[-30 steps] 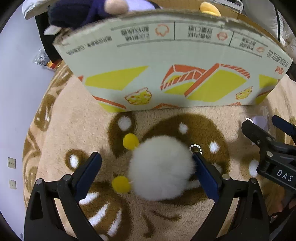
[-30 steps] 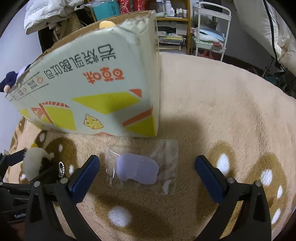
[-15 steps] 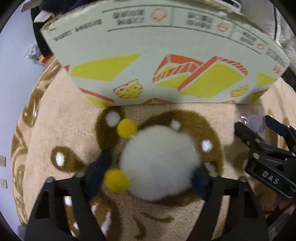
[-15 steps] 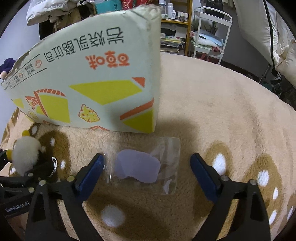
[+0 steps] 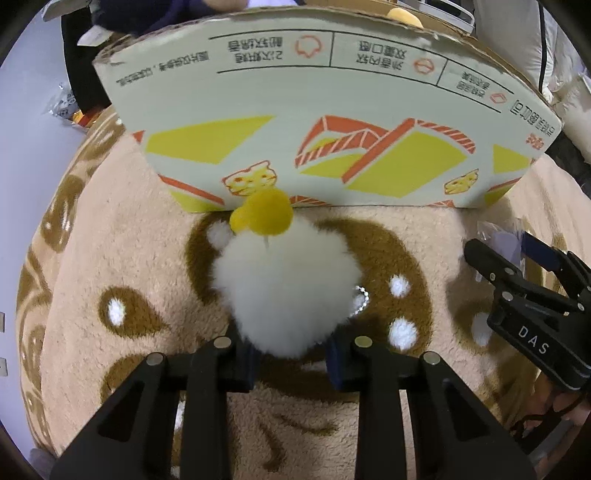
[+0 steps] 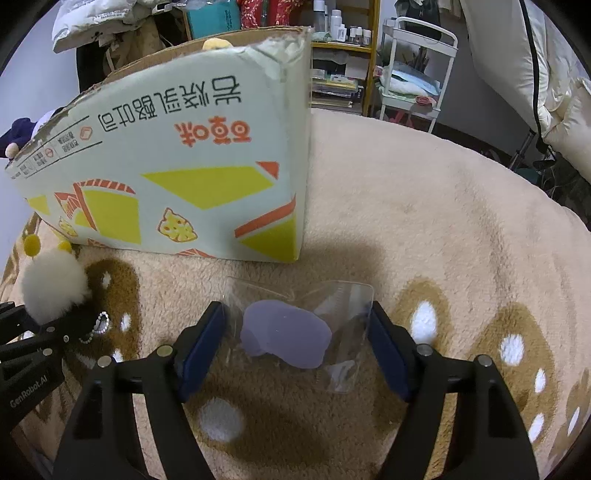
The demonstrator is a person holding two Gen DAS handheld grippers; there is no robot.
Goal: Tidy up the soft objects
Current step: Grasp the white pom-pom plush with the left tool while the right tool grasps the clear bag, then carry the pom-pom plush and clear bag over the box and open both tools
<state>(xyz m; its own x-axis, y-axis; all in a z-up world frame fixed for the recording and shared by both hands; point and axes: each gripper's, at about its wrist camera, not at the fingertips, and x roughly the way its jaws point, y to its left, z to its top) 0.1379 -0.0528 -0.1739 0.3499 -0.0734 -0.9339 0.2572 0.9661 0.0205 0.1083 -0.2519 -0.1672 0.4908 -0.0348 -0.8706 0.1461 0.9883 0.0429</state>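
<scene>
A white fluffy pom-pom toy (image 5: 286, 288) with yellow balls (image 5: 264, 214) and a bead chain is held in my left gripper (image 5: 291, 360), whose blue pads press its sides; it is raised off the rug. It also shows in the right wrist view (image 6: 53, 286). A clear plastic bag with a lilac soft piece (image 6: 286, 338) lies on the rug between the pads of my right gripper (image 6: 295, 345), which close in on the bag's edges. The open cardboard box (image 5: 332, 122) stands just behind; it also shows in the right wrist view (image 6: 177, 173).
A beige rug with brown patches (image 6: 424, 221) covers the floor. Plush toys (image 5: 159, 14) sit in the box. The right gripper's body (image 5: 532, 314) is at the right of the left wrist view. Shelves and a white cart (image 6: 413, 66) stand behind the rug.
My left gripper has shut on the pom-pom toy and lifted it; the yellow balls swung up. My right gripper has narrowed around the plastic bag.
</scene>
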